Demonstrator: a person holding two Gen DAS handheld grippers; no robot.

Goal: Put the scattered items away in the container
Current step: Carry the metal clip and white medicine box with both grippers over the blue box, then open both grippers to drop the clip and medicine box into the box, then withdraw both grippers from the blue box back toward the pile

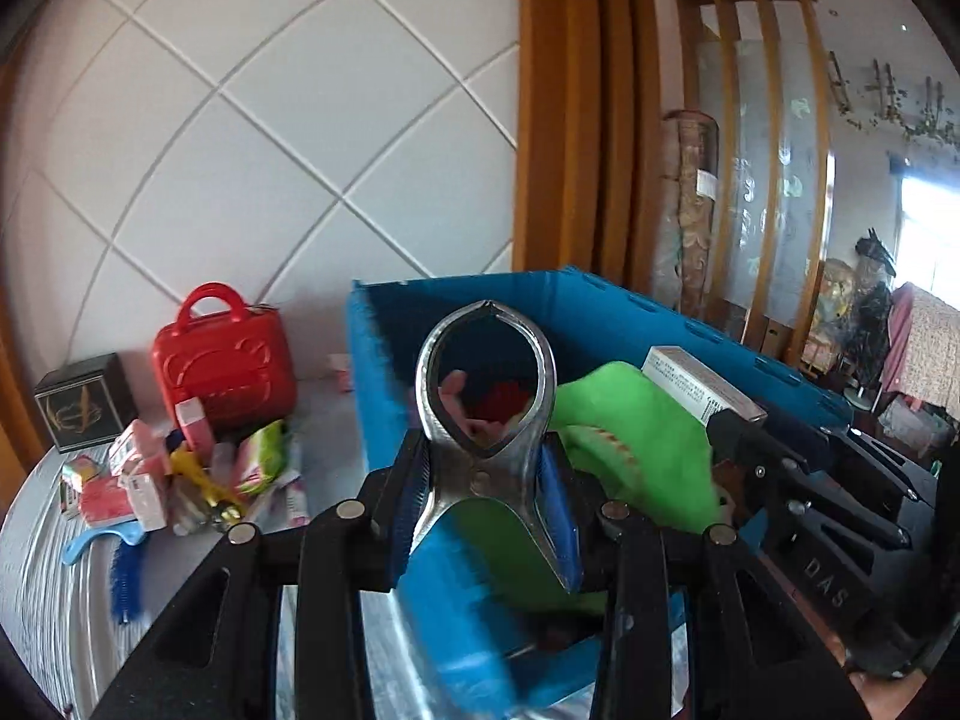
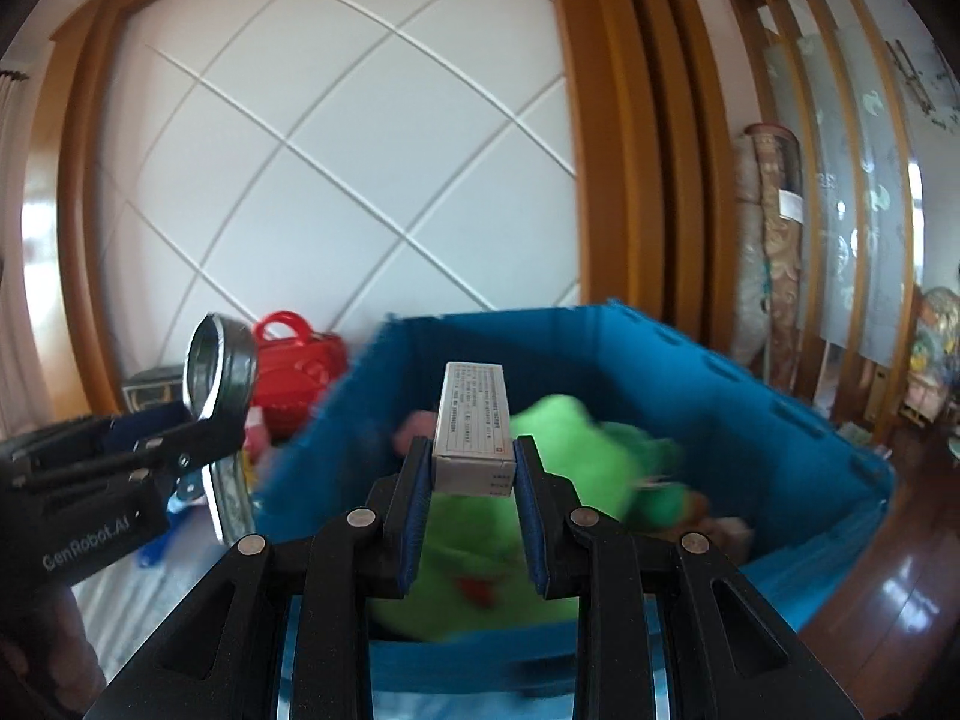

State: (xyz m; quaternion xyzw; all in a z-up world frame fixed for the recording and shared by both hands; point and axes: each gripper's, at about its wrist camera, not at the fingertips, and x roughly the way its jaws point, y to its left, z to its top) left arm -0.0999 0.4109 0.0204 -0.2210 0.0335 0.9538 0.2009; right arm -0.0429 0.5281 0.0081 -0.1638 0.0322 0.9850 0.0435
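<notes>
**Spotter:** What have you got, starting at the grippers?

**Me:** My left gripper (image 1: 489, 483) is clamped on a big metal clip (image 1: 487, 384), pads squeezing it low on its handles, the looped jaws sticking up in the centre of the left wrist view. My right gripper (image 2: 473, 474) is closed narrow on a small white box (image 2: 474, 420), held only by its near end, most of it poking forward past the pads.

**Spotter:** And the container?

**Me:** The blue bin (image 2: 750, 396) fills the middle and lower right of the right wrist view, directly under the box. A green plush toy (image 2: 528, 516) is already piled inside.

**Spotter:** Where could it go wrong?

**Me:** The box first. With so short a bite, I reckon a jolt could tip it out early. It is over the bin, so that may be harmless, but it could bounce off the plush.

**Spotter:** And the clip?

**Me:** It looks near the bin's front left corner. Let go too soon and it could hit the rim and fall outside. It is smooth metal, so it may slide in the pads too.

**Spotter:** Anything else?

**Me:** My two grippers are close; they could knock together. And the pile (image 1: 180, 468) by the red case (image 1: 225, 366), lower left, is still waiting.
</notes>
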